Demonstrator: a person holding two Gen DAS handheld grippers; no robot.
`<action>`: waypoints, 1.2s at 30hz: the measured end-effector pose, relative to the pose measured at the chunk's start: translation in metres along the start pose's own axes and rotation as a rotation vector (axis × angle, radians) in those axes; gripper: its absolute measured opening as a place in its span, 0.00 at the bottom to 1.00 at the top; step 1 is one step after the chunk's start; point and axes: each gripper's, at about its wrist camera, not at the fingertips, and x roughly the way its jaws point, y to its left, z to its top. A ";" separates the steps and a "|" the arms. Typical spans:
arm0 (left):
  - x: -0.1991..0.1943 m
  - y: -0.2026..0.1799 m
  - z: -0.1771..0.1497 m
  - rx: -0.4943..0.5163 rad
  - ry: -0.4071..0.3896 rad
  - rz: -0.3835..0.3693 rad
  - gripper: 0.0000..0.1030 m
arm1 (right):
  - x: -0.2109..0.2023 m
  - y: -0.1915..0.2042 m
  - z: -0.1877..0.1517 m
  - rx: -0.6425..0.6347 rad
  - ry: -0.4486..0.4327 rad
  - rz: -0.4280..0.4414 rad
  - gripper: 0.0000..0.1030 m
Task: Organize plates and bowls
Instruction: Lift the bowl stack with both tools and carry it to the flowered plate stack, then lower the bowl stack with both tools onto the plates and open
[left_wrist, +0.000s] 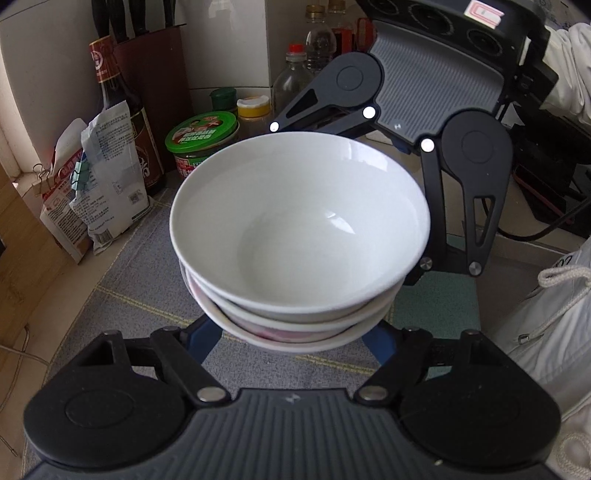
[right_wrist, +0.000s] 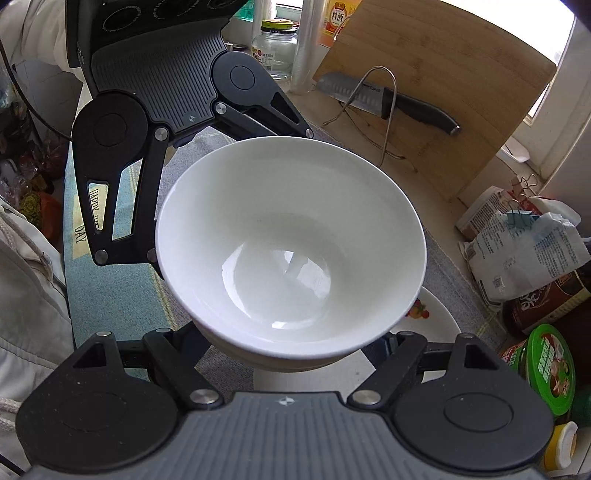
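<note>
A stack of three nested white bowls (left_wrist: 299, 229) fills the middle of the left wrist view; the same stack (right_wrist: 291, 247) fills the right wrist view. My left gripper (left_wrist: 295, 332) has a blue finger on each side of the stack's base, and my right gripper (right_wrist: 291, 350) does the same from the opposite side. Each gripper shows in the other's view, behind the stack. The fingertips are hidden under the bowls. A white plate with a fruit print (right_wrist: 428, 321) lies under the stack, to its right, on the grey mat.
A grey and blue mat (left_wrist: 122, 295) covers the counter. Sauce bottles, a green-lidded jar (left_wrist: 201, 144) and clipped bags (left_wrist: 107, 177) stand to the left. A cutting board (right_wrist: 443, 99), a knife (right_wrist: 391, 99) and a wire rack stand behind.
</note>
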 end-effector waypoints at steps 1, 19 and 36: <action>0.004 0.001 0.003 0.003 0.000 0.000 0.79 | 0.000 -0.003 -0.003 0.000 0.002 -0.007 0.84; 0.074 0.018 0.033 0.035 0.029 -0.026 0.79 | 0.014 -0.044 -0.045 0.042 0.071 -0.055 0.84; 0.079 0.022 0.033 0.023 0.015 -0.011 0.83 | 0.014 -0.052 -0.051 0.087 0.053 -0.029 0.96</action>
